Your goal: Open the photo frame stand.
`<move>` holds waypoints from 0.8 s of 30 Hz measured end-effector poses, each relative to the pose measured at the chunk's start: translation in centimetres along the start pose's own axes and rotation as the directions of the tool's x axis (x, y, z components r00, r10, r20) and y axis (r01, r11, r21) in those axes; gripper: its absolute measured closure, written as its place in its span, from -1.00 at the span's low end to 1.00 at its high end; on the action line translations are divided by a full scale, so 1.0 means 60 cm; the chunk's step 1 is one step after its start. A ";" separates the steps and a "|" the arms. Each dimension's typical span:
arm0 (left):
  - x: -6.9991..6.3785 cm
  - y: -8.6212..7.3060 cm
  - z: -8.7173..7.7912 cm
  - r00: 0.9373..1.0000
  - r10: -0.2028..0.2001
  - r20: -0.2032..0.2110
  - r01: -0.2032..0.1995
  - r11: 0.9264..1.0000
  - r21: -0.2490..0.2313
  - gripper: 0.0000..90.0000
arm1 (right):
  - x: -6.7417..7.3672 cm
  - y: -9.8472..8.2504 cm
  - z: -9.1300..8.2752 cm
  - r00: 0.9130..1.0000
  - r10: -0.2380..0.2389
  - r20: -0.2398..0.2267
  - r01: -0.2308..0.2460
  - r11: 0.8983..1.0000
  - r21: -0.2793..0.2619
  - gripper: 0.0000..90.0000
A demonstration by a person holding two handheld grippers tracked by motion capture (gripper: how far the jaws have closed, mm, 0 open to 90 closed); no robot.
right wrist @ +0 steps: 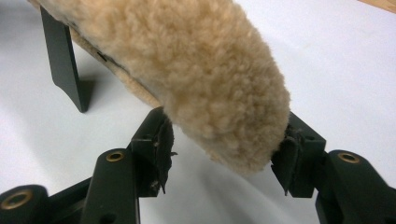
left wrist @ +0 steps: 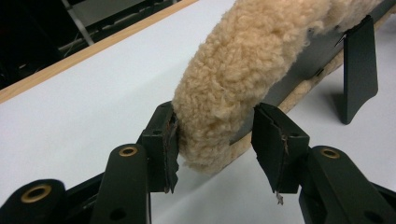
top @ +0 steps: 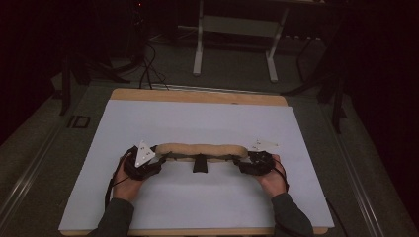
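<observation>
White sheet covers my table, and across its middle lies a long fleece pad, tan and woolly, with a dark strap hanging from its underside. I judge it light, soft and squashy, floppy along its length, so I take it at both rounded ends, where the pile gives grip. My left claw straddles one end, one jaw touching fleece, the other just off it; not yet clamped. My right claw presses the other end from both sides, gripping it. The claw views show a dark stiff backing under the fleece; the high view shows both my hands level.
</observation>
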State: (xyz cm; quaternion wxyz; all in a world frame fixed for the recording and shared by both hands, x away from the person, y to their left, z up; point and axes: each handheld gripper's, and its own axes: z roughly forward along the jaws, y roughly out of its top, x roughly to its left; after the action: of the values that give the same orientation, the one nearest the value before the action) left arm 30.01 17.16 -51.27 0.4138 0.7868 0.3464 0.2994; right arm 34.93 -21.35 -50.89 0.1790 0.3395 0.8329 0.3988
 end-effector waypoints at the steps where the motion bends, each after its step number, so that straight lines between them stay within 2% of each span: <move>1: 0.000 0.000 0.000 1.000 0.000 0.000 0.000 1.000 0.000 0.17 | 0.000 0.000 0.000 1.000 0.000 0.000 0.000 1.000 0.000 -0.03; 11: 0.000 -0.002 -0.002 1.000 -0.020 0.006 0.020 1.000 -0.002 0.14 | 0.000 -0.002 -0.003 1.000 0.000 -0.003 0.000 1.000 0.010 -0.03; 17: 0.005 -0.005 -0.003 0.997 -0.066 0.041 0.065 0.998 0.024 -0.06 | 0.001 -0.006 -0.004 1.000 0.002 -0.010 -0.002 1.000 0.027 -0.12; 24: 0.009 -0.008 -0.010 0.992 -0.108 0.063 0.106 0.994 0.033 -0.12 | -0.002 -0.012 -0.009 0.999 0.038 -0.013 -0.037 0.997 0.062 -0.26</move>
State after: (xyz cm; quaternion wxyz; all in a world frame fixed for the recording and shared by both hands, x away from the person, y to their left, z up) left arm 29.76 18.07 -51.32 0.4286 0.7824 0.3790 0.2460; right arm 34.39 -22.03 -51.12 0.1551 0.3577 0.8395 0.3786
